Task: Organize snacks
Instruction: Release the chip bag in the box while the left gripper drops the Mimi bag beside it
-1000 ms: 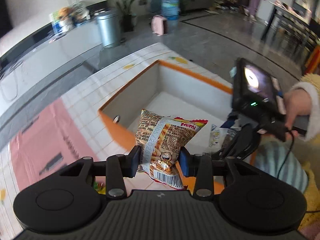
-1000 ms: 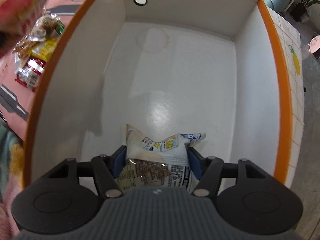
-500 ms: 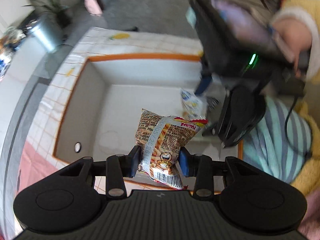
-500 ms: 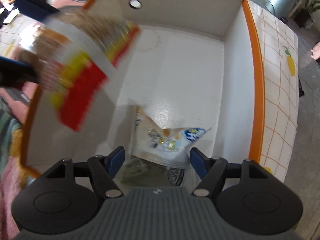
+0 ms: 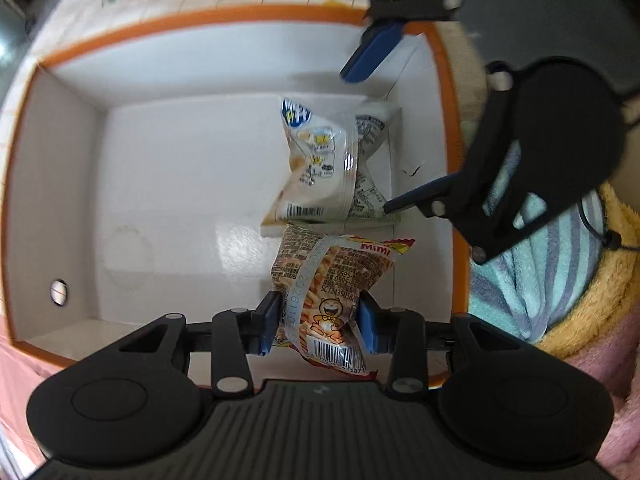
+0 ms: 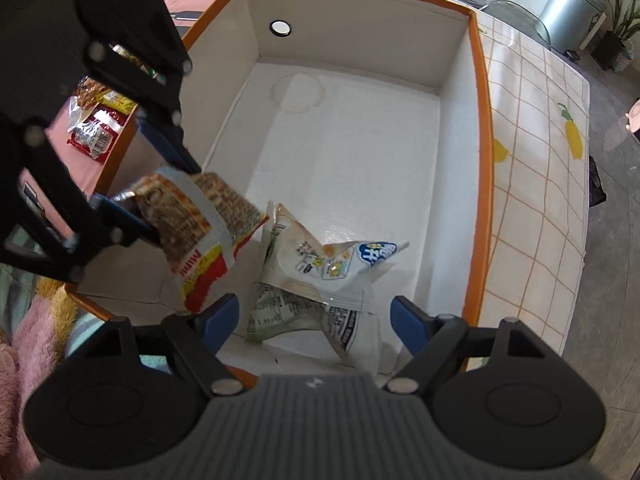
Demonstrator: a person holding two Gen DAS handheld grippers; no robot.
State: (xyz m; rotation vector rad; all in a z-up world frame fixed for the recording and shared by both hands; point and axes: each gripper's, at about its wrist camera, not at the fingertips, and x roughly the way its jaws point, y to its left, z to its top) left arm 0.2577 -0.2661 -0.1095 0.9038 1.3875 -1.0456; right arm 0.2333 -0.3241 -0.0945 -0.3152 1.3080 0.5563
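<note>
My left gripper (image 5: 318, 322) is shut on an orange Mimi snack bag (image 5: 332, 280) and holds it inside the white box with an orange rim (image 5: 240, 16), above the floor near one corner. The bag and left gripper also show in the right wrist view (image 6: 200, 220). A white snack bag with a blue logo (image 5: 316, 164) lies loose on the box floor in that corner. My right gripper (image 6: 316, 316) is open just above the white bag (image 6: 320, 276), not touching it; its blue fingers (image 5: 372, 56) show in the left wrist view.
Several more snack packets (image 6: 96, 120) lie on the pink mat outside the box, to the left. A tiled tablecloth (image 6: 536, 152) runs along the right of the box. A metal bin (image 6: 572, 12) stands beyond the table.
My right gripper opened and let the white bag drop onto the box floor, then drew back. My left gripper carried the Mimi bag over the rim and down into the box.
</note>
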